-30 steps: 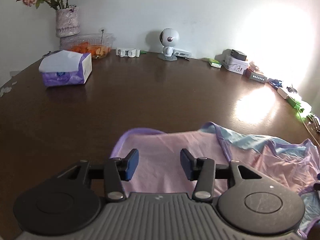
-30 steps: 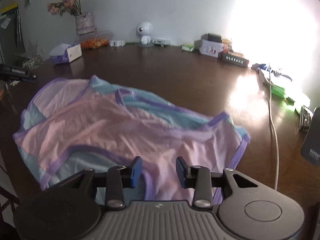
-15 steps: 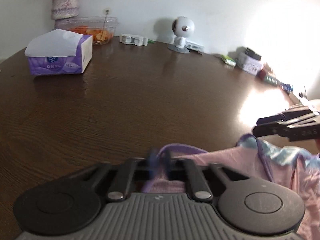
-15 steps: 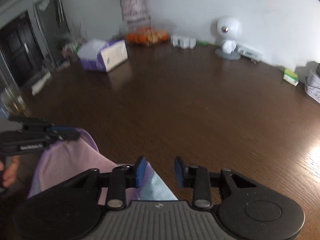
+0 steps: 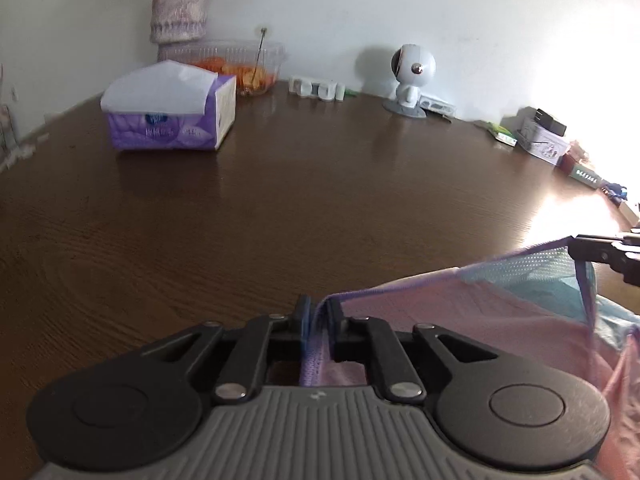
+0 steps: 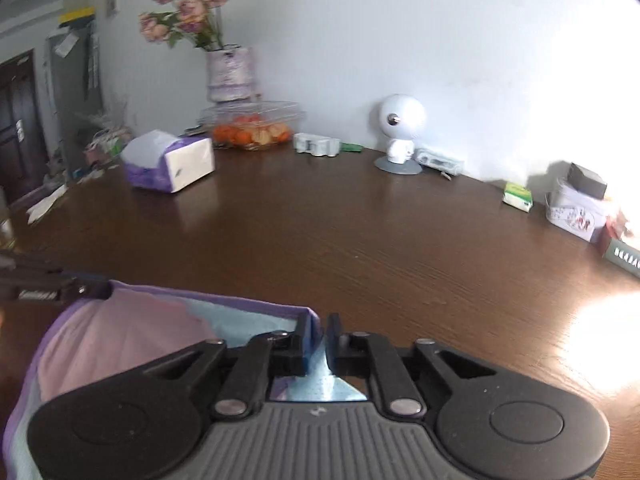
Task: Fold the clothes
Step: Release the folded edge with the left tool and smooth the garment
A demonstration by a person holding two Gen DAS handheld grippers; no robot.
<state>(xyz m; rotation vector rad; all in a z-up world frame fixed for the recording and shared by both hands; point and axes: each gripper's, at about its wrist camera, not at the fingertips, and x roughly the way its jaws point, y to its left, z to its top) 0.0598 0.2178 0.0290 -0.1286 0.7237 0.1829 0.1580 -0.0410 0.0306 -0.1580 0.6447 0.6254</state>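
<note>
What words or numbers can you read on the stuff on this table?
None can be read for sure.
Tissue pack: a blue logo and white letters, too blurred to read.
Dark box: a row of white letters, too small to read.
White tin: red marks, unreadable.
Green box: print too small.
Left gripper: white lettering on its side, blurred.

Left claw (image 5: 318, 322) and right claw (image 6: 320, 338) both pinch the garment's (image 5: 460, 312) purple hem, their jaws nearly together, angled down toward the tabletop (image 5: 280, 208).
</note>
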